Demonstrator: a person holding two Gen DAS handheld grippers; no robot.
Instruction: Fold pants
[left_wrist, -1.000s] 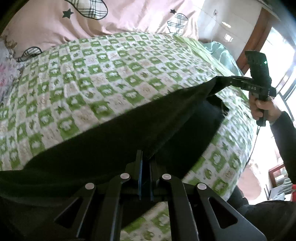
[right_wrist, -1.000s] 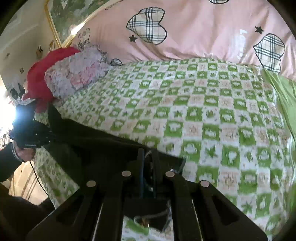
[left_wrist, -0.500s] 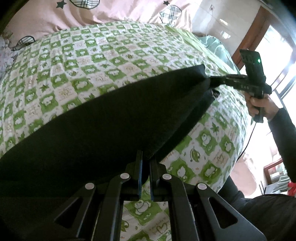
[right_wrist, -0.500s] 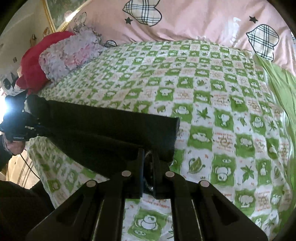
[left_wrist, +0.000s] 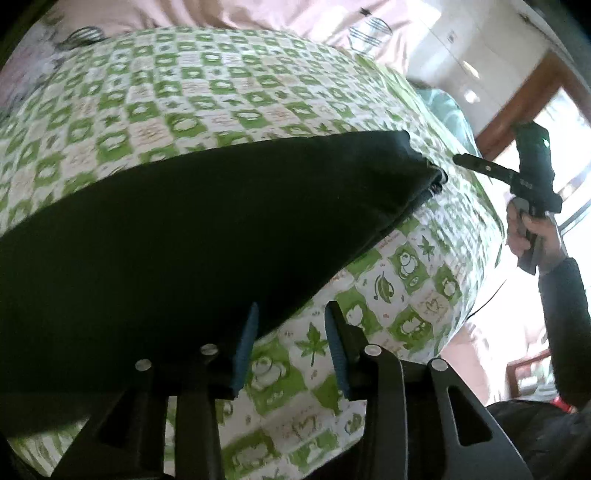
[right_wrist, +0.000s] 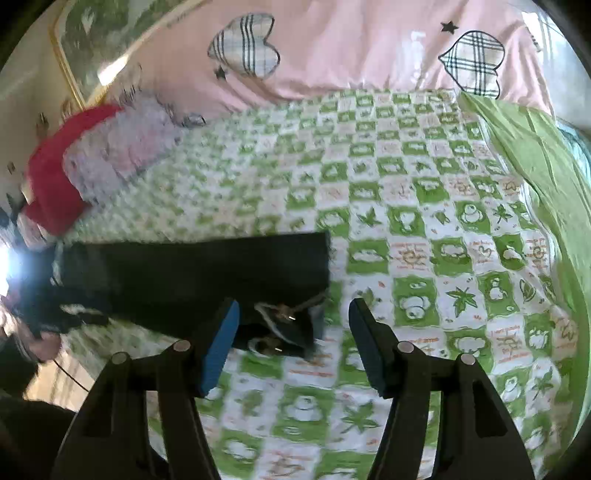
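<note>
The black pants (left_wrist: 192, 229) lie folded in a long band on the green-and-white checked bedspread (left_wrist: 229, 85). My left gripper (left_wrist: 291, 347) is open and empty just off the near end of the pants. My right gripper (right_wrist: 293, 339) is open and empty, just short of the pants' other end (right_wrist: 207, 273), where the waistband and a drawstring (right_wrist: 284, 314) show. In the left wrist view the right gripper (left_wrist: 461, 160) sits just off the pants' far corner. The left gripper is lost in glare in the right wrist view.
A pink duvet with plaid hearts (right_wrist: 332, 48) lies at the head of the bed. A red and floral pillow bundle (right_wrist: 92, 162) sits at the left. A plain green sheet (right_wrist: 535, 155) covers the right side. The bed's edge (left_wrist: 476, 280) drops off by the window.
Both grippers held the pants' ends lifted and shut on them; now the pants lie flat on the bed, both grippers have opened and drawn back a little.
</note>
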